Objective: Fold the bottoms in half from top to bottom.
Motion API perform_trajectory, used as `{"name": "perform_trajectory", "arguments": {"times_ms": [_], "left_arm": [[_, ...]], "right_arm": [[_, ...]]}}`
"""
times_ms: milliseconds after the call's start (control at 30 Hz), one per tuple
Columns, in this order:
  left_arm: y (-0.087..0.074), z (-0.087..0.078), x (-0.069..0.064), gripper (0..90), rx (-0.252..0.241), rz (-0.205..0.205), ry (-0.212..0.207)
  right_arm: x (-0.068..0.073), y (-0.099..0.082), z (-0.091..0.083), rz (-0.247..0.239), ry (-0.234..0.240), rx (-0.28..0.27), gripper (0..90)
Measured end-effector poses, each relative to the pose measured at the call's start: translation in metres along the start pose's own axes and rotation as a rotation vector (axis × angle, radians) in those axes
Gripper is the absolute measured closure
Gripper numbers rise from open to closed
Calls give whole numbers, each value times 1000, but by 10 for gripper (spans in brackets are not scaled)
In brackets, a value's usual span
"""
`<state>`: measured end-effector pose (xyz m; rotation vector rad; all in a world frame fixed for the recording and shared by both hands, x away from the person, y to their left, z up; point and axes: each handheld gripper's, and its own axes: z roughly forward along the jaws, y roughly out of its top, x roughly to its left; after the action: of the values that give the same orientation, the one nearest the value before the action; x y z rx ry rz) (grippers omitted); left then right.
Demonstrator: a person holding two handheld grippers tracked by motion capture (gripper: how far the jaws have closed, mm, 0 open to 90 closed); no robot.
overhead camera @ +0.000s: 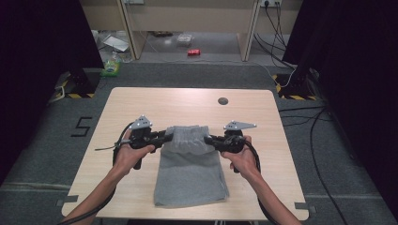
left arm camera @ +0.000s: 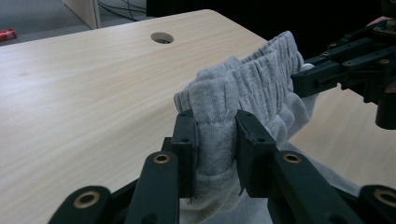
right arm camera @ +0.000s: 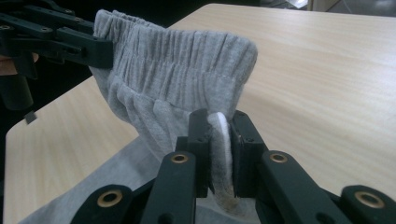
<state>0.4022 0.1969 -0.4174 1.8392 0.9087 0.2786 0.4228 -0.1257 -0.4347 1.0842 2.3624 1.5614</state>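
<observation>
Shorts [overhead camera: 190,173], lengthwise toward person, waistband [overhead camera: 187,133] far

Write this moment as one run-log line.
left gripper: shut on waistband | right gripper: shut on waistband | grey shorts: waist end lifted, legs on table

The shorts [overhead camera: 190,171] lie mid-table [overhead camera: 141,101], waistband end seemingly lifted between the left gripper [overhead camera: 168,137] and right gripper [overhead camera: 210,139].

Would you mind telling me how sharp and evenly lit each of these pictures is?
High view: soft, low detail; table evenly lit, room edges black. Left gripper view: grey shorts crisp, table's far end slightly soft, black background. Right gripper view: waistband sharp, near jaws a little blurred, mild glare on the wood.
</observation>
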Motion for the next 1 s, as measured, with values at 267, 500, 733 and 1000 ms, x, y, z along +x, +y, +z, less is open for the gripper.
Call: {"name": "perform_trajectory", "arguments": {"times_ms": [267, 500, 733, 1000], "left_arm": [[-33, -11, -18, 705, -8, -1, -48], [-64, -17, -30, 703, 22, -10, -76], [-91, -13, -39, 692, 57, -30, -113], [-84, -21, -41, 539, 29, -75, -183]], "right_arm": [[17, -28, -11, -26, 16, 9, 809], [34, -53, -19, -51, 28, 33, 808], [43, -76, -25, -65, 24, 75, 796], [45, -76, -38, -56, 16, 58, 654]]}}
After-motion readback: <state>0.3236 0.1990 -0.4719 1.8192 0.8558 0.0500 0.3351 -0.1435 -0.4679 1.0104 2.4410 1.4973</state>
